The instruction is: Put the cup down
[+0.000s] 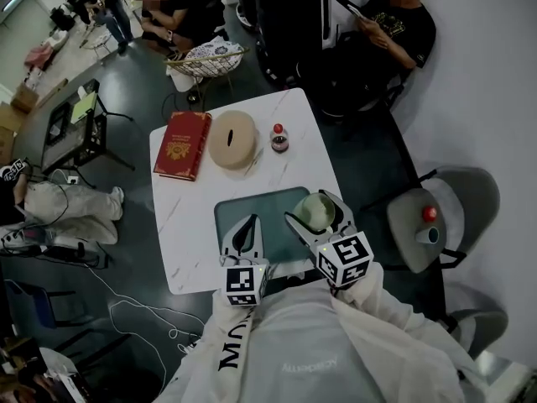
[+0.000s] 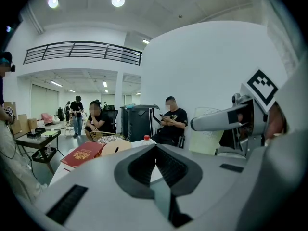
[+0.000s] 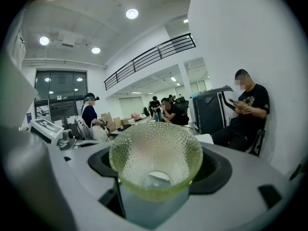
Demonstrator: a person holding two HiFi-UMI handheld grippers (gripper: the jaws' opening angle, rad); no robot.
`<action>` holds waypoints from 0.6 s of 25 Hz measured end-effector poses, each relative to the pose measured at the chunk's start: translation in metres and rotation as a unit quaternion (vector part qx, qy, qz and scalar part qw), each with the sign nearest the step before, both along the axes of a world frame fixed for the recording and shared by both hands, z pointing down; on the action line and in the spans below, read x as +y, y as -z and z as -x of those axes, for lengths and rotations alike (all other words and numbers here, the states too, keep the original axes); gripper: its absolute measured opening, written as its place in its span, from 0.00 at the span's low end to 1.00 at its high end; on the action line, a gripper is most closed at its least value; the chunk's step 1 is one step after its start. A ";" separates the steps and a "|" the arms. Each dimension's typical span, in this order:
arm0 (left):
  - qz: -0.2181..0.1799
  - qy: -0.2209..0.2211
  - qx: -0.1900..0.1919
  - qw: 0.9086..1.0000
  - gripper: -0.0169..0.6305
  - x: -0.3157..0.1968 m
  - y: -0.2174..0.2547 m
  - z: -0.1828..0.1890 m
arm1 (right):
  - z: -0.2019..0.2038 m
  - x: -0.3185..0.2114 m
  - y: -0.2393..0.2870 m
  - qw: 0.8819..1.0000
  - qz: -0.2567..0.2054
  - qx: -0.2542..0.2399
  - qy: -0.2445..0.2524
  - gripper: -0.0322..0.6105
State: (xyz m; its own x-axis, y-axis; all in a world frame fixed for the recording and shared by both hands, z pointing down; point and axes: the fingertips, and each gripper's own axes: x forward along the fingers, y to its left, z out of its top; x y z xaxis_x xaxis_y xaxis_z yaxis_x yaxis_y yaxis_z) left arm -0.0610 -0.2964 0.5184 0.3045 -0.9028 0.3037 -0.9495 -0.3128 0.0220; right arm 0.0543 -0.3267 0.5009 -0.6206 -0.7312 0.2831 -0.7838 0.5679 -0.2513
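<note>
A pale green dimpled glass cup point(image 1: 315, 211) is held in my right gripper point(image 1: 316, 218), which is shut on it above the right edge of a dark teal mat point(image 1: 270, 206) on the white table point(image 1: 189, 225). In the right gripper view the cup point(image 3: 156, 155) fills the space between the jaws of the right gripper point(image 3: 156, 179), its mouth turned toward the camera. My left gripper point(image 1: 245, 233) hovers over the mat's left part, shut with nothing in it. The left gripper view shows the left gripper point(image 2: 156, 177) with its jaws together, and the cup point(image 2: 208, 134) at right.
A red book point(image 1: 182, 144), a round tan box point(image 1: 232, 139) and a small red-capped bottle point(image 1: 279, 138) stand at the table's far end. A grey chair point(image 1: 436, 193) with small items is at right. People sit beyond the table. Cables lie on the floor at left.
</note>
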 end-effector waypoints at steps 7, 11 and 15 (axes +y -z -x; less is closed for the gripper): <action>0.010 0.011 -0.004 1.000 0.04 -0.013 -0.009 0.000 | 0.003 -0.016 -0.010 1.000 0.006 0.005 0.015 0.67; 0.014 0.018 -0.005 1.000 0.04 -0.015 -0.012 0.002 | 0.005 -0.022 -0.017 0.999 -0.005 0.026 0.022 0.67; 0.024 0.025 -0.009 0.999 0.04 -0.017 -0.024 0.007 | 0.008 -0.029 -0.032 0.998 -0.015 0.050 0.028 0.67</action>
State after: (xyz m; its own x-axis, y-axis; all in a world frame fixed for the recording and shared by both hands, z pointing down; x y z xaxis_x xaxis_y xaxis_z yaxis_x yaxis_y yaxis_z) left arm -0.0681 -0.3129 0.5422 0.2525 -0.9012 0.3523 -0.9646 -0.2631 0.0184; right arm 0.0462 -0.3555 0.5329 -0.6302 -0.7059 0.3234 -0.7712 0.6173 -0.1556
